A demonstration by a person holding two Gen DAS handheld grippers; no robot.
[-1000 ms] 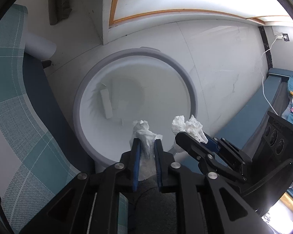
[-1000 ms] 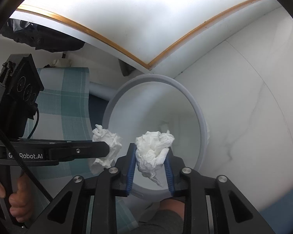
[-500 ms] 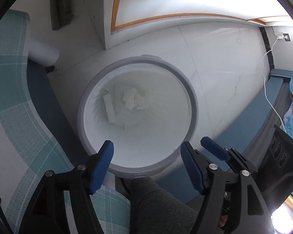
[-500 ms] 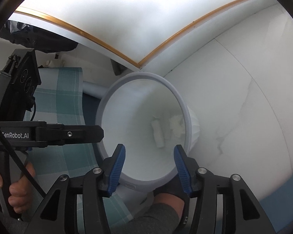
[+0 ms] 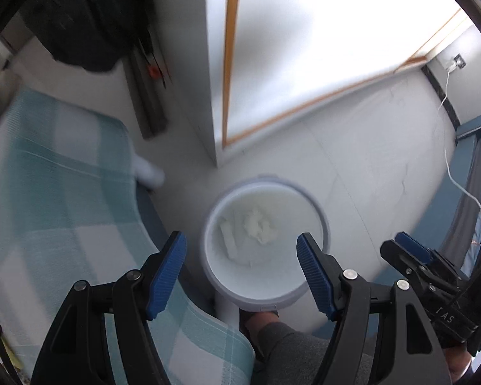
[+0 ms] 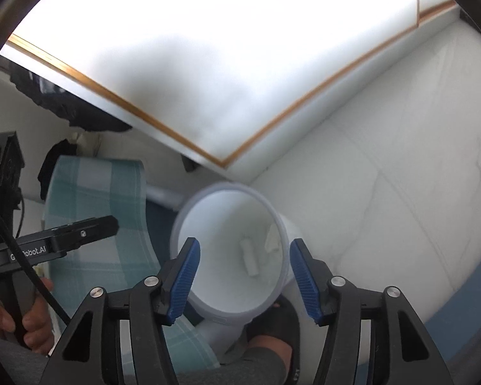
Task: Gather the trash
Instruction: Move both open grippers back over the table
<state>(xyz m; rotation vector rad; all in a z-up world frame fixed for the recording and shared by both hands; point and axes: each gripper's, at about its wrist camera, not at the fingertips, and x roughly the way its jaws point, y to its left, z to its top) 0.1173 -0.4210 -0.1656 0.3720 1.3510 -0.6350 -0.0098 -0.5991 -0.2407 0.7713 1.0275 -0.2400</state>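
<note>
- Left gripper (image 5: 242,269): jaws apart, nothing between them. Right gripper (image 6: 243,277): jaws opening, also empty.
- Trash location: crumpled tissue (image 5: 258,224) lies at the bottom of the white bin (image 5: 320,215), beside a small white roll-shaped piece (image 6: 249,256) — identity uncertain, the frame is blurred.
- Risk: both tools hang close together over the bin rim; a careless swing knocks the light bin over and spills its contents.
- Risk: the checked cloth (image 5: 64,199) touches the bin — a snagged finger drags it.
</note>
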